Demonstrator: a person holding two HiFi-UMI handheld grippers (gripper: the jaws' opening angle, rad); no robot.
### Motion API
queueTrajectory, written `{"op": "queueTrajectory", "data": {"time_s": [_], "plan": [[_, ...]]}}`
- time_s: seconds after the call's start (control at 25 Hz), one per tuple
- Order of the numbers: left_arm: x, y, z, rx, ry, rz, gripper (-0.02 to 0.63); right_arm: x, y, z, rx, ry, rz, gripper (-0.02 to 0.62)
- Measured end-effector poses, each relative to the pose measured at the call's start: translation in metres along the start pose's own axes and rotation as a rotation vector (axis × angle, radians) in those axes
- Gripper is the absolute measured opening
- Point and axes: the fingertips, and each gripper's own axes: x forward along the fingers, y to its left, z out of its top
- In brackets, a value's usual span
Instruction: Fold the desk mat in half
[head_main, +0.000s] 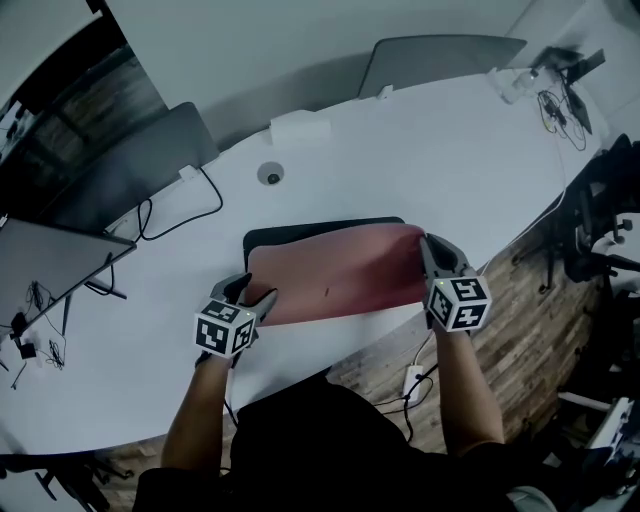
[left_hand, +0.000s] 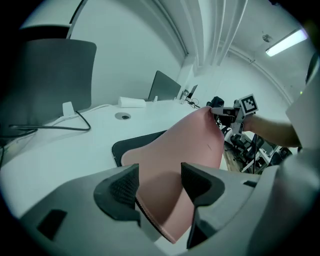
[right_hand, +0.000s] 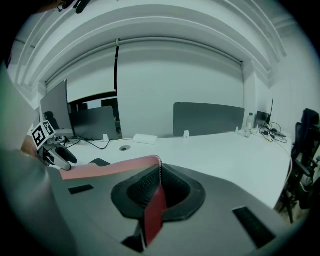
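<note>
Grip status: right hand-held gripper clamped together on edge of desk mat, at right corner. Left hand-held gripper jaws wide apart; left corner of mat lies between pads, not pinched. Mat on surface just ahead of person, pink underside turned up over black face, right corner raised. Black band exposed at far side. Judgement: fold partly made. Remaining: align edges, lay flap flat, release.
</note>
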Motion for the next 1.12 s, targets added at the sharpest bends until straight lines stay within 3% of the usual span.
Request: {"op": "queueTrajectory", "data": {"time_s": [0.56,1.12], "plan": [[-0.005,0.027,-0.008,-0.109,0.032,-0.057,0.287,0.036,-0.009,-0.001,0.001,0.027,-0.008,0.017],[0.017,0.018,-0.034,-0.181,0.226,-0.160,0.287,0.024,-0.013,-0.025,0.029,0.058,-0.018,0.018]]}}
